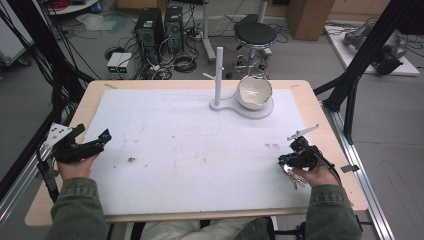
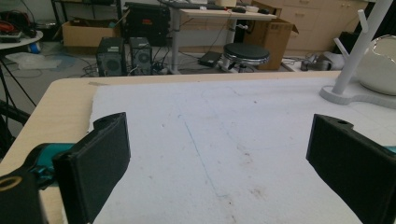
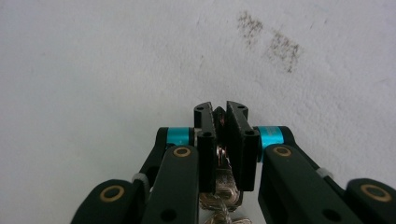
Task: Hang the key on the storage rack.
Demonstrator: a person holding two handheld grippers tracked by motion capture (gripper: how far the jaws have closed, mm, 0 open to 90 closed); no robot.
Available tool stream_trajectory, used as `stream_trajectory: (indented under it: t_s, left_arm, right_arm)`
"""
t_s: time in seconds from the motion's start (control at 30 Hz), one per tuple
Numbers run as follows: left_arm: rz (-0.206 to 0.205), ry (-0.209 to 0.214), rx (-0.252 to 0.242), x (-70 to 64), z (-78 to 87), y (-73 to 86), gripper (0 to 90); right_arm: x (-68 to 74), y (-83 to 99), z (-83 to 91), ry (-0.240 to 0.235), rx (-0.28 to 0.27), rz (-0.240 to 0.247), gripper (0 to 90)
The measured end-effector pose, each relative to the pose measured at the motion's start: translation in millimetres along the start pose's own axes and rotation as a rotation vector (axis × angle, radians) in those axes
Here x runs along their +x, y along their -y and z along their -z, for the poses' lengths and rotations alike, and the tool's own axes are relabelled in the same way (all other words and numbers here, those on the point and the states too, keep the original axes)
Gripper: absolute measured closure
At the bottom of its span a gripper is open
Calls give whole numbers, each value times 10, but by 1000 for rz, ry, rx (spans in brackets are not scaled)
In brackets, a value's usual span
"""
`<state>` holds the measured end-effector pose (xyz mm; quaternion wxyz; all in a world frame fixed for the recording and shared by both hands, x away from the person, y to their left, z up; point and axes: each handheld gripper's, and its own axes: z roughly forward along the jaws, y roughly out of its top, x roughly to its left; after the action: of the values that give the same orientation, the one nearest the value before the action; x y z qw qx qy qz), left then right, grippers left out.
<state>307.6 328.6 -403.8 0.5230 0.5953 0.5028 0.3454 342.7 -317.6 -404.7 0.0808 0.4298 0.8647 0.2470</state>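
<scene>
Between right gripper (image 3: 220, 140) jaws, keys (image 3: 219, 198)

— What sits in my right tool (image 3: 220, 122)?
— Something metallic, pinched between the jaws; most of it is hidden by them, and the bottom edge of the right gripper view cuts off the rest.
— From above?
— Silvery bits (image 1: 296, 178) hang under my hand, too small to name.
— And the white bowl (image 2: 380, 66)?
— In the left gripper view, the right edge cuts it off.
</scene>
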Motion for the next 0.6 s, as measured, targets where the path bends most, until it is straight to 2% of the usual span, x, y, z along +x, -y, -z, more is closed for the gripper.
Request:
stream_trajectory:
  t_s: [0.23, 0.3, 0.47, 0.6]
  left_arm:
    - [6, -3, -5, 9, 10, -2, 67]
    - [6, -3, -7, 8, 11, -3, 67]
    - [8, -3, -9, 12, 12, -3, 67]
    - [12, -6, -11, 16, 18, -4, 67]
  right_arm:
    - [0, 10, 112, -7, -70, -19, 828]
    - [3, 7, 143, -3, -102, -13, 828]
    - [17, -10, 211, -28, -155, -4, 829]
    - [24, -8, 274, -33, -201, -12, 829]
